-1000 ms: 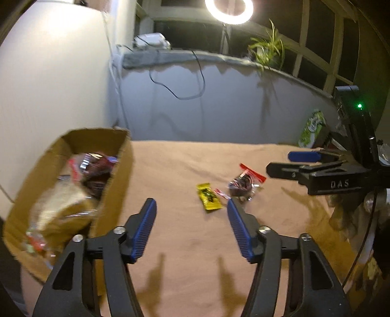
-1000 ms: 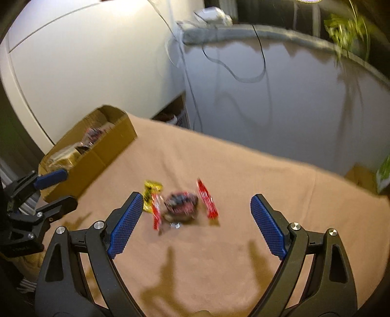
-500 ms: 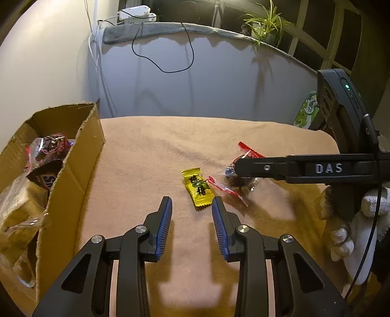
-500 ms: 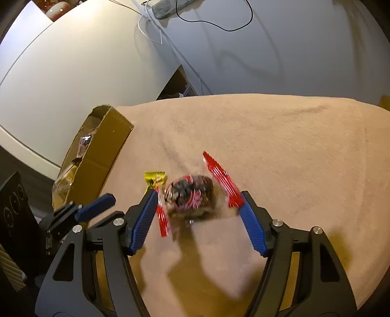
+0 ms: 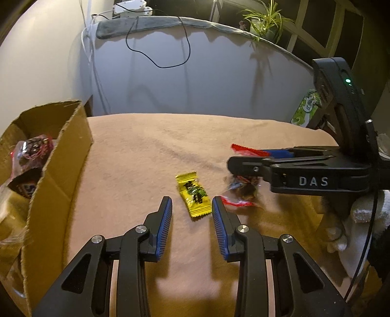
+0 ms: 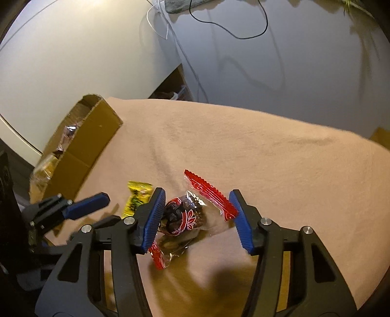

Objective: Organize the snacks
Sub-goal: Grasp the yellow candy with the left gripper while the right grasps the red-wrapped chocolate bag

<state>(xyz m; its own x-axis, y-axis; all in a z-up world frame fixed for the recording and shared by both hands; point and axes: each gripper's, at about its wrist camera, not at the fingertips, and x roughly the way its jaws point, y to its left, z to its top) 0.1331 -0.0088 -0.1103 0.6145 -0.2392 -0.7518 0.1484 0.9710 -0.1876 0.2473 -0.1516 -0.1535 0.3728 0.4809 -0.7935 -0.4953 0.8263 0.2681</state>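
Left view, yellow candy (image 5: 193, 195): flat on the tan cloth (image 5: 146, 151), near the box (image 5: 65, 156).
Left gripper (image 5: 192, 209): low, narrowly parted, straddling the candy's near end.
Right view, red-ended snack (image 6: 187, 214): clear wrapper, dark filling.
Right gripper (image 6: 195, 214): spread, flanking the snack; left pad touching.

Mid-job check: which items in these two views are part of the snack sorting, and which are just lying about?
Part of the job:
- yellow candy packet, between the open left gripper fingers
- red-ended snack packet, between the open right gripper fingers
- cardboard box, already holding snacks

Just lying about:
- black cable
- potted plant
- green carton
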